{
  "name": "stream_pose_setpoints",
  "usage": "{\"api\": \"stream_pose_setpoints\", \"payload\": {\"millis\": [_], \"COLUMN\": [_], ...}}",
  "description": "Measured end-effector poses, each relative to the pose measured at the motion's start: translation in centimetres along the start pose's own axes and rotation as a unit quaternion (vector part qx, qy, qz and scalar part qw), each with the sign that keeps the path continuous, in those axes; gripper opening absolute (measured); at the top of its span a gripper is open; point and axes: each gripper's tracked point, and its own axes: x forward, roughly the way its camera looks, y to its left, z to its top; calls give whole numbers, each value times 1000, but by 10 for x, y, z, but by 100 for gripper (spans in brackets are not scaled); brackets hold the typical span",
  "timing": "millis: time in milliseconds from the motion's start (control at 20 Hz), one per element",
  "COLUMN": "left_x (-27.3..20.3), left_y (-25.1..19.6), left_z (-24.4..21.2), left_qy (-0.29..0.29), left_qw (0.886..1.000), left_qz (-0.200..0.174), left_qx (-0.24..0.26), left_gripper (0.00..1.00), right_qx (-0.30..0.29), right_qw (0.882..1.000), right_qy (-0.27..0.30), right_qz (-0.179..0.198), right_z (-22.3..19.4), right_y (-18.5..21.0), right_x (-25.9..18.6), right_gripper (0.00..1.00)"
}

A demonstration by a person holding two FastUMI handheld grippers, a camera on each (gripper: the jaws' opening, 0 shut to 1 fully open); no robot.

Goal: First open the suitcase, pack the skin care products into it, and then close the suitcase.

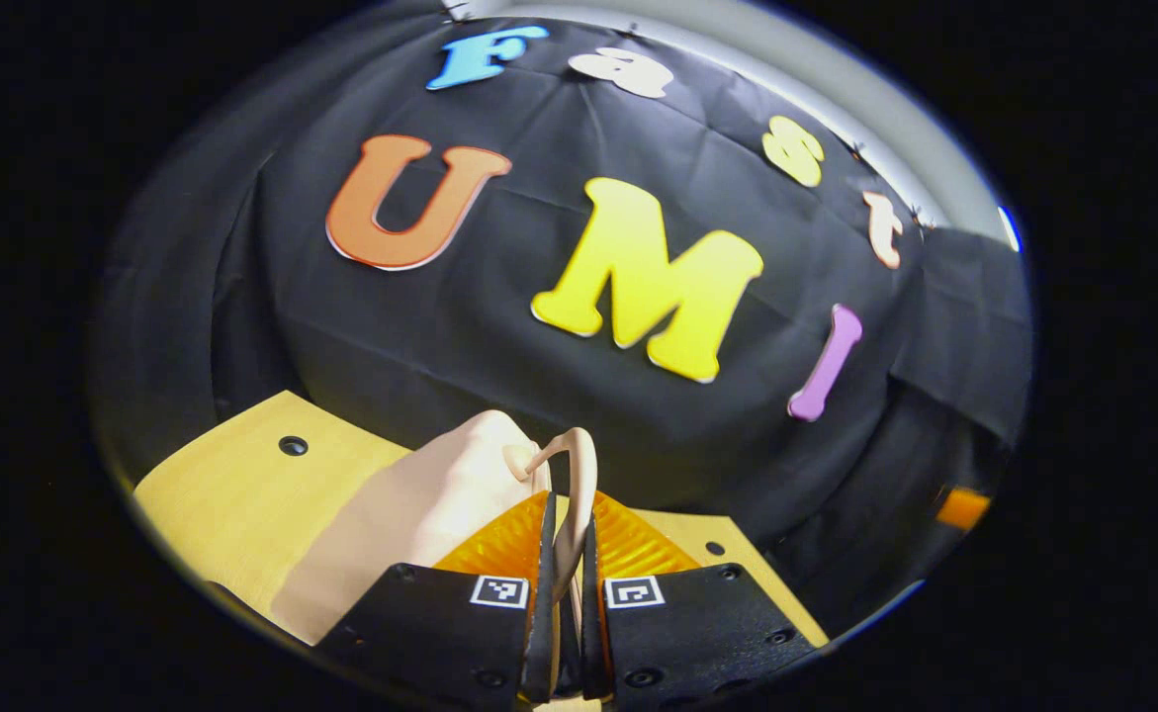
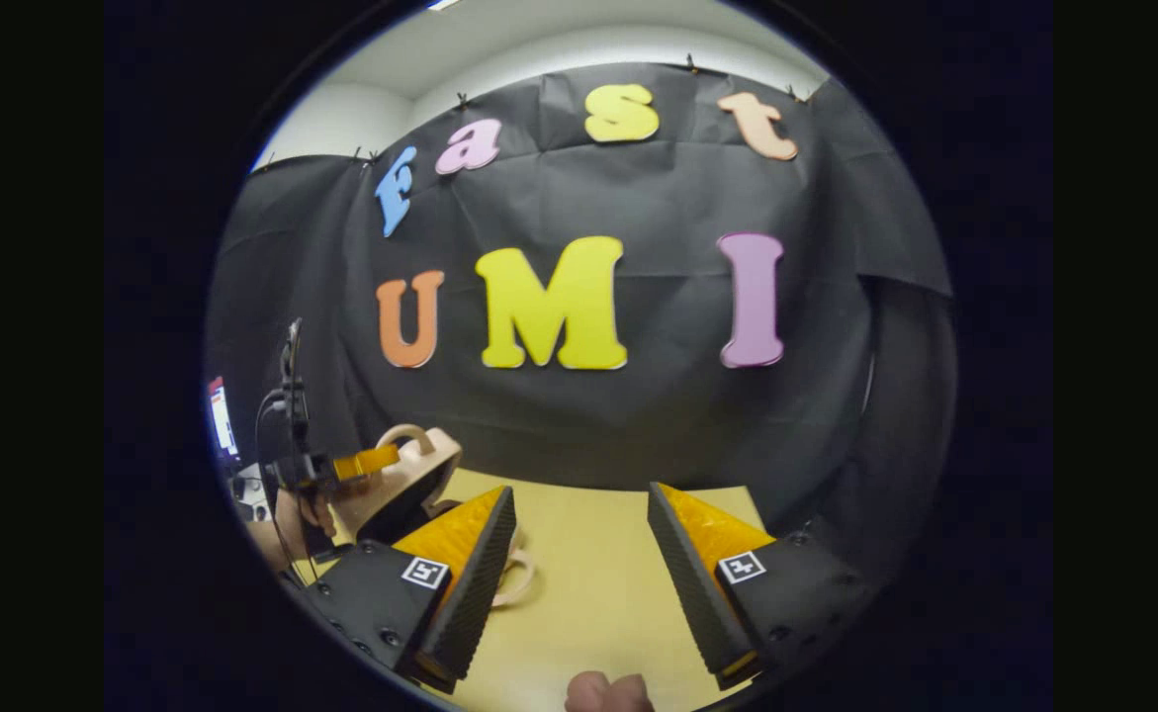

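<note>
on pale wood table (image 1: 232,485), left gripper (image 1: 567,554) fingers clamp thin curved handle (image 1: 579,475) of smooth beige suitcase (image 1: 410,514); right gripper (image 2: 579,554) fingers apart.

Pale wooden tabletop (image 2: 588,554) runs up to the black cloth wall (image 2: 638,415) at its far edge. In the left gripper view it has two small dark round holes (image 1: 293,445), one near the left edge, another further right. Past the tabletop's left edge there's a lit screen (image 2: 220,415) and a dark stand with cables (image 2: 290,396). White ceiling (image 2: 499,44) above the cloth.
</note>
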Motion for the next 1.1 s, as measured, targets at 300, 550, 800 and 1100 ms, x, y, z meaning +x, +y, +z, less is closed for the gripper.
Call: {"api": "stream_pose_setpoints", "payload": {"millis": [300, 550, 800, 1100], "left_x": [50, 65, 68, 64], "left_y": [-19, -19, -14, -19], "left_z": [-98, -145, -174, -189], "left_qy": [70, 111, 135, 156], "left_qw": [989, 972, 963, 958], "left_qz": [-1, 20, 43, 55], "left_qx": [132, 208, 228, 236], "left_gripper": [14, 13, 13, 20], "right_qx": [-21, -23, -29, -33], "right_qw": [998, 998, 998, 998], "right_qy": [1, 10, 15, 22], "right_qz": [-51, -65, -60, -45], "right_z": [-3, -8, -10, -15], "right_y": [-60, -84, -88, -80], "right_x": [-25, -31, -28, -19], "right_gripper": [80, 80, 80, 80]}}
